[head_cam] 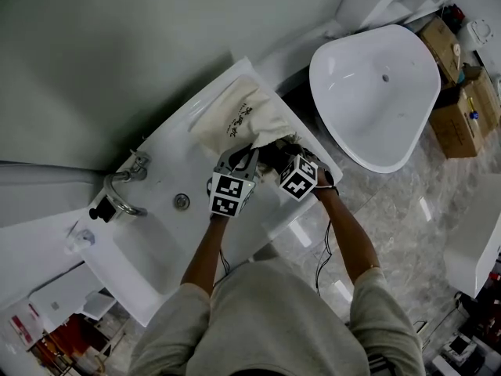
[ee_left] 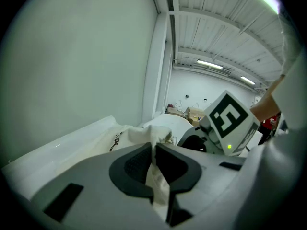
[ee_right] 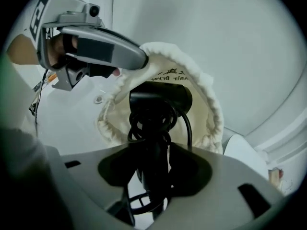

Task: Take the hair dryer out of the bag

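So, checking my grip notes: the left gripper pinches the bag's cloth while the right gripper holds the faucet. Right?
Not the faucet, which stands untouched. The right gripper view shows the right gripper closed on the hair dryer at the bag mouth; the left gripper does pinch the cloth.

The cream cloth bag, printed with dark lettering, was laid on the white counter, mouth pulled open. The black dryer, cord coiled around its handle, was seen at that mouth.

White washbasin counter, cream bag lying on it; chrome tap at the basin
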`<state>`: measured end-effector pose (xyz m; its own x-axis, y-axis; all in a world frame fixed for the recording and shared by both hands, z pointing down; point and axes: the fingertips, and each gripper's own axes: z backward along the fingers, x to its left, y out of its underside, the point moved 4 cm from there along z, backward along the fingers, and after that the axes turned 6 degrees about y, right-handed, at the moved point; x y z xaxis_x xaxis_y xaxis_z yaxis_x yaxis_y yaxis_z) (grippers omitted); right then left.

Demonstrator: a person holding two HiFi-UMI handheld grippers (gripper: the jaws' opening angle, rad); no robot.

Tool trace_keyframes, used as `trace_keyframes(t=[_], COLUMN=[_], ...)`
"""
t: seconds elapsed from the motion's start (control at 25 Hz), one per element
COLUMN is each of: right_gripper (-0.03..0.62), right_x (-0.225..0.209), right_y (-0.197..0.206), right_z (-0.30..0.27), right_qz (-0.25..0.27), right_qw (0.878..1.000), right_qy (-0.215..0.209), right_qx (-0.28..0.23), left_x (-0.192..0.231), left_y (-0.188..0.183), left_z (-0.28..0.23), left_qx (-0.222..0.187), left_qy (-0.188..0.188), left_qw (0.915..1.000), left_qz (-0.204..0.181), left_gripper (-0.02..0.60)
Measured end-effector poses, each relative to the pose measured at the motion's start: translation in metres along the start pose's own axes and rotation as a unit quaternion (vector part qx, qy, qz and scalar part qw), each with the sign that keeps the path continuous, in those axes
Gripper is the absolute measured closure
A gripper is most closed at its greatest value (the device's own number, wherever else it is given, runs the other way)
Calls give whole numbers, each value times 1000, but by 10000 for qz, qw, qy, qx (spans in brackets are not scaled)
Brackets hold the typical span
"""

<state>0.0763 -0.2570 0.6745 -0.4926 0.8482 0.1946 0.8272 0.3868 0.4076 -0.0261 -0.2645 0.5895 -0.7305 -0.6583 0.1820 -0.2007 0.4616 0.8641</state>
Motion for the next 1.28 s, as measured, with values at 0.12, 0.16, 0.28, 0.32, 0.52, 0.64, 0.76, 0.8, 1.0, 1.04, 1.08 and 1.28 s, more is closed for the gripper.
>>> trace_keyframes(t=[0.12,0.16,0.28,0.32,0.52,0.64,0.76,0.8,1.0,1.04,1.08,1.28], right_gripper=[408,408,407,407,404,398,386,361,253,246,243,246], right_x=[5,5,7,8,13,13,15,17,23,23,23,20], right_y=[9,13,24,27,32,32,32,32,26,25,22,10], right_z=[8,10,11,10,2,1,2,3,3,4,5,-1], right_qz=[114,149,93,42,-113,-72,61,126,483,556,611,642], right_qw=[9999,9999,9999,10000,9999,10000,9999,9999,9985,9981,9977,9978], right_qy=[18,35,30,9,-43,9,80,79,175,210,230,126], right_qx=[19,31,44,50,1,-29,-51,-65,-173,-173,-173,-51], left_x=[-2,-2,-2,-3,-5,-5,-7,-7,-7,-7,-8,-11], left_y=[0,0,0,1,0,0,2,2,3,3,3,-2], left_z=[0,-1,-2,-2,-2,-1,-1,-1,-1,-1,-1,2], left_qx=[13,0,-14,-13,-3,-12,22,41,14,4,0,10], left_qy=[11,15,25,33,69,67,65,64,56,65,70,66], left_qw=[10000,10000,10000,10000,10000,10000,10000,10000,10000,10000,9999,9999], left_qz=[-7,-14,-14,-8,-20,-34,-51,-55,-65,-74,-83,-83], left_gripper=[548,548,548,548,548,548,548,548,548,548,548,548])
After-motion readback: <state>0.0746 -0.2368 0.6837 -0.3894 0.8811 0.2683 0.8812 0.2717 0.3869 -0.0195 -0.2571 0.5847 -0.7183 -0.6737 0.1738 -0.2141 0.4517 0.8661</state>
